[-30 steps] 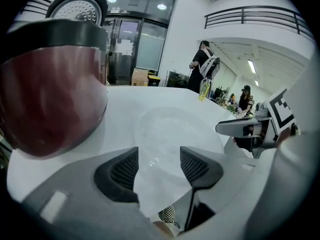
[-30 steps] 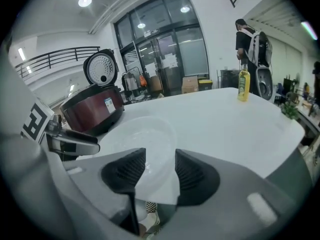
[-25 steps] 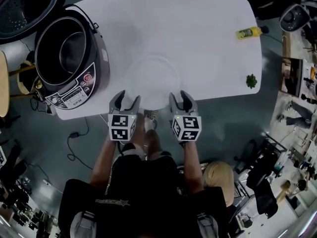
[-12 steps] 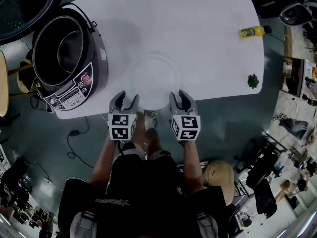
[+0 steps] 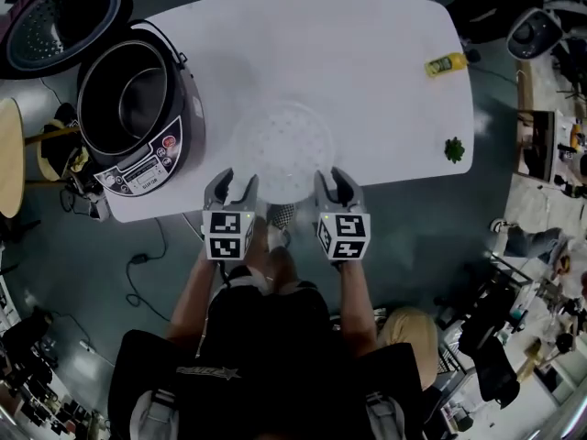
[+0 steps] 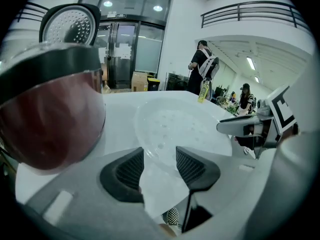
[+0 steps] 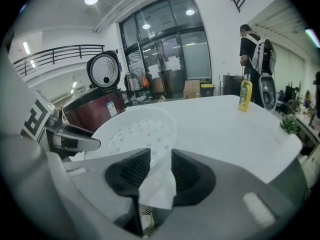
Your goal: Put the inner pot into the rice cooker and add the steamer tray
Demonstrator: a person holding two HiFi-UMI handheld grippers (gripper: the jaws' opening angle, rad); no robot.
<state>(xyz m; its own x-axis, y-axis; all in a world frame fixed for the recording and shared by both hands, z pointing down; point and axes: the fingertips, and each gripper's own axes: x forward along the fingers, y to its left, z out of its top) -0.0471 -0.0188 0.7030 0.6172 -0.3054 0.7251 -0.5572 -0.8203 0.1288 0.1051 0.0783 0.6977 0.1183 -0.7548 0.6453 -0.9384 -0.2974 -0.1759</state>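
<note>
At my ten o'clock the rice cooker (image 5: 138, 117) stands open at the left end of the table (image 5: 367, 81), with the inner pot (image 5: 124, 99) already seated inside it. My left gripper (image 5: 234, 183), whose jaws have just been closing, pinches the white steamer tray (image 5: 282, 149) by its rim at seven o'clock. The tray lies straight ahead at twelve, and my right gripper (image 5: 333, 180), its jaws also just closing, pinches the rim at five. A yellow bottle (image 5: 445, 63) lies well apart at two o'clock.

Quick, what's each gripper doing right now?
Left gripper: jaws have just closed on the tray rim, holding it.
Right gripper: jaws have just closed on the tray's rim too, holding it.
</note>
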